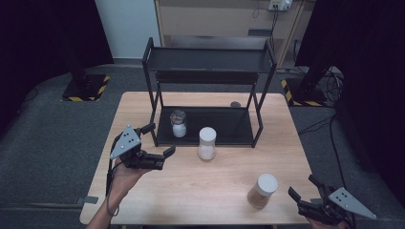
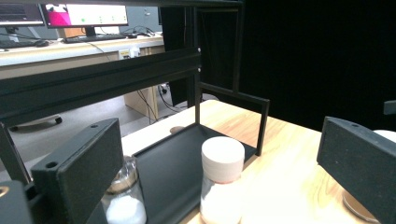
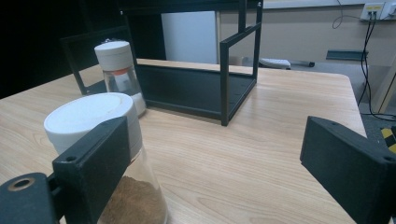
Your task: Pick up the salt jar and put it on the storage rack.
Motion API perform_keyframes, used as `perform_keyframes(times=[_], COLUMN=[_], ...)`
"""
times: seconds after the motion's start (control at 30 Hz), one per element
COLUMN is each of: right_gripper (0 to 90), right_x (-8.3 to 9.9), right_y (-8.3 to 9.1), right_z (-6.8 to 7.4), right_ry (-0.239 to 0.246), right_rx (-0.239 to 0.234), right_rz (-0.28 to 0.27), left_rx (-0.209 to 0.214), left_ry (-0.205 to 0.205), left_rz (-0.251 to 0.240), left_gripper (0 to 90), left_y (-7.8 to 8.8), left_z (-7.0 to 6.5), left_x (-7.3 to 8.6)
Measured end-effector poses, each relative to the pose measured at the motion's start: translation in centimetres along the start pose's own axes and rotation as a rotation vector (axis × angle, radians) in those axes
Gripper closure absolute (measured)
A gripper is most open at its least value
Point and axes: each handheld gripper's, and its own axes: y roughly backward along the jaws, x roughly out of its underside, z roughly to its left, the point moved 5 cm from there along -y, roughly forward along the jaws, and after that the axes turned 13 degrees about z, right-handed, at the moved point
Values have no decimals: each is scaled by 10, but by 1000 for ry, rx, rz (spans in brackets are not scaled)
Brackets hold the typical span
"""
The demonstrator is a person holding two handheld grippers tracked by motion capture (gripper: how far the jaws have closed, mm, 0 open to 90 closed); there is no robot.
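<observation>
The left tool (image 1: 159, 138) stands wide and holds nothing, just beside the black rack (image 1: 208, 81) and pointing at the white-capped jar (image 1: 207, 143) on the bench (image 1: 200, 188). The right tool (image 1: 305, 187), equally wide, sits near the brown-powder jar (image 1: 262, 191).

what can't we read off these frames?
- Small dark round thing behind the rack, high view: too small to identify.
- Brown-filled jar, right gripper view: base cut off by the bottom edge, side hidden by a jaw.
- Clear-lidded jar, left gripper view: largely behind a jaw.
- Monitor, left gripper view: cut off by the top edge, unreadable.
</observation>
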Motion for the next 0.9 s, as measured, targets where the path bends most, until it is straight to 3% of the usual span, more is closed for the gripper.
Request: perform_keyframes(times=[0.2,0.53,0.73,0.9], right_gripper=[90,90,90,90], right_x=[0,0,0,0], right_y=[0,0,0,0], right_z=[0,0,0,0], right_ry=[3,6,7,6], right_rx=[1,2,3,2], right_rz=[-1,0,0,0], left_rx=[8,-16,-29,-52], left_ry=[3,-18,21,18], left_rz=[-10,6,16,32], left_gripper=[0,0,0,0], left_y=[9,20,23,24], left_z=[-8,-21,-22,-23], left_x=[14,45,64,77])
